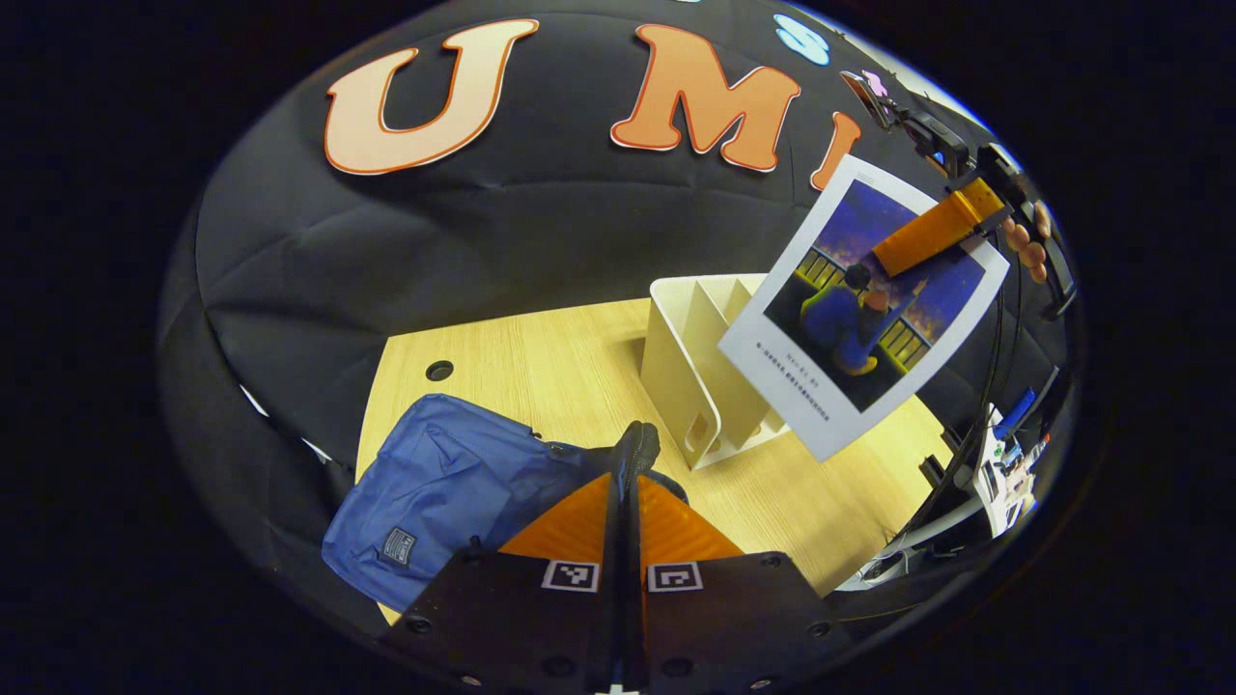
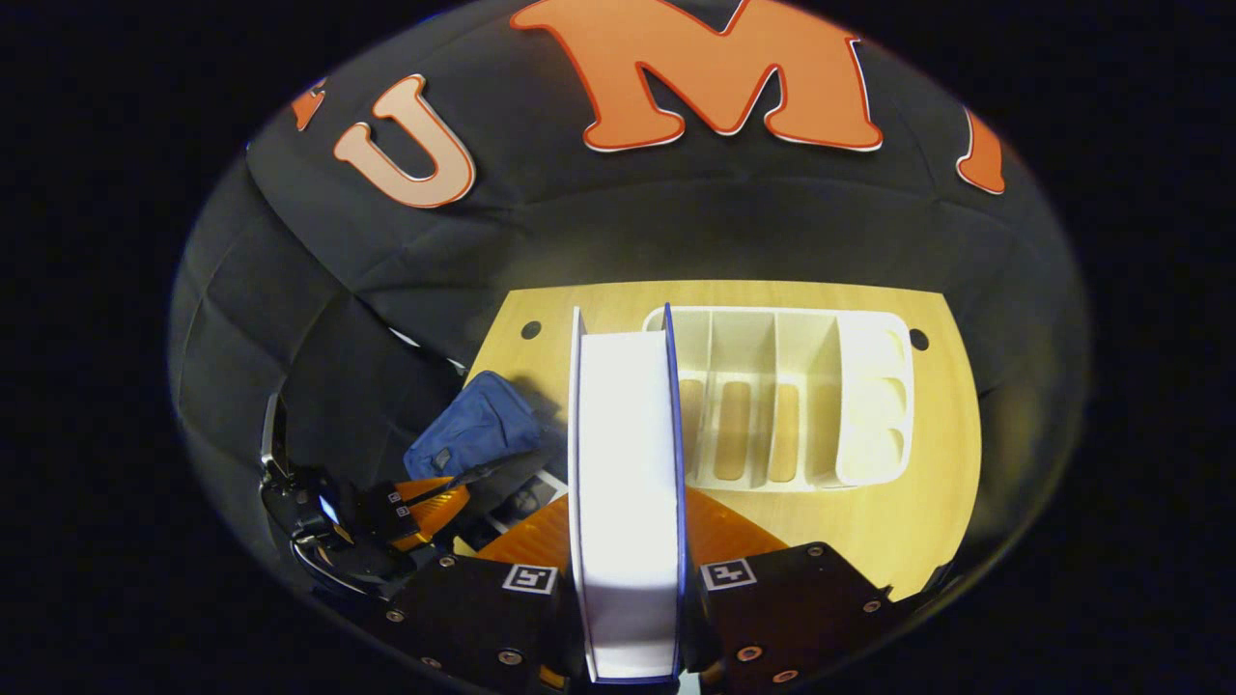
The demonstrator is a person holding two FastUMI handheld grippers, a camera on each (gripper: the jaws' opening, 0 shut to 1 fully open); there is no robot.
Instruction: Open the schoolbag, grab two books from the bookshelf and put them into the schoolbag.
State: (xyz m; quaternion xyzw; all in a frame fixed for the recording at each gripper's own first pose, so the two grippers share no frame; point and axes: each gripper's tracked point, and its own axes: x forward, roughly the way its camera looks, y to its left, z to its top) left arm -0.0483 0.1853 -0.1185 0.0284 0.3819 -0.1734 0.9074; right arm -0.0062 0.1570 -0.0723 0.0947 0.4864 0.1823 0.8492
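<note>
The blue schoolbag (image 1: 439,483) lies on the wooden table's left part. My left gripper (image 1: 626,481) is shut on the bag's black opening edge (image 1: 635,446) and holds it up. In the right gripper view the left gripper (image 2: 430,507) sits by the schoolbag (image 2: 473,425), and a printed cover (image 2: 526,497) shows in the opening. My right gripper (image 2: 628,497) is shut on a book (image 2: 626,463), seen edge-on with white pages. From the left gripper view the book (image 1: 859,309) hangs in the air in front of the white bookshelf (image 1: 690,372), held by the right gripper (image 1: 932,232).
The white bookshelf (image 2: 792,396) has several slots with nothing in them and stands at the back of the table (image 2: 927,502). Bare wood lies right of the bag and in front of the shelf. Cables and equipment (image 1: 1004,463) hang off the table's right edge.
</note>
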